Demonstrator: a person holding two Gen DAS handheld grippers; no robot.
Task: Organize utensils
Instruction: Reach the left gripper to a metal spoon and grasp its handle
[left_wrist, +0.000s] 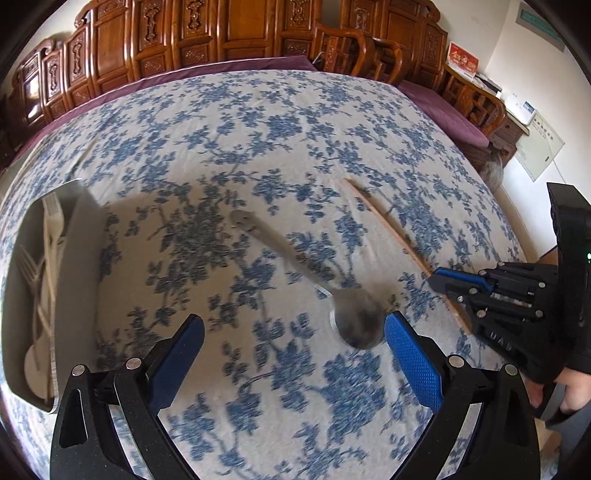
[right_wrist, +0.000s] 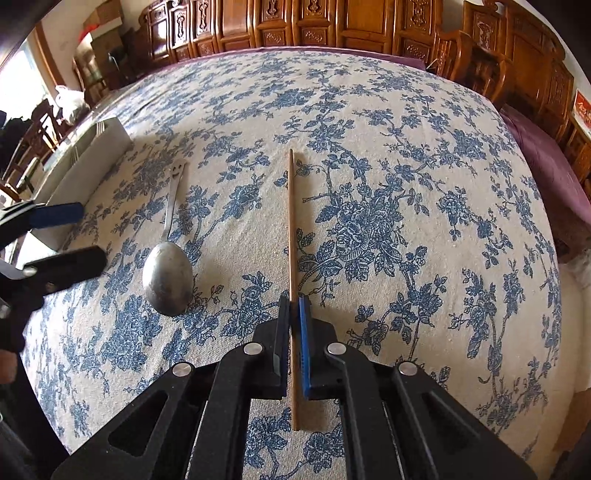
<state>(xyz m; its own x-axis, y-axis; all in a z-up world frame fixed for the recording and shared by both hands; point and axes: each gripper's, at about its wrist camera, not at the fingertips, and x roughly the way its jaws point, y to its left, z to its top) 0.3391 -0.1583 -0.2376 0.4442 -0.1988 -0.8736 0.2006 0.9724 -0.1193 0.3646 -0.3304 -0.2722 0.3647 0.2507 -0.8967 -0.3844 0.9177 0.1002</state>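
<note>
My left wrist camera sits behind my left gripper (left_wrist: 293, 334) and looks steeply down along its fingers, close above the floral tablecloth (left_wrist: 258, 147). My right wrist camera sits behind my right gripper (right_wrist: 294, 314), also tilted steeply down and close to the cloth. Both views face the carved wooden cabinets (left_wrist: 221, 33) at the far side. Both views share the metal spoon (left_wrist: 354, 321), the wooden chopstick (left_wrist: 388, 221) and the white tray (left_wrist: 77, 258). Each camera also sees the other gripper at its frame edge.
</note>
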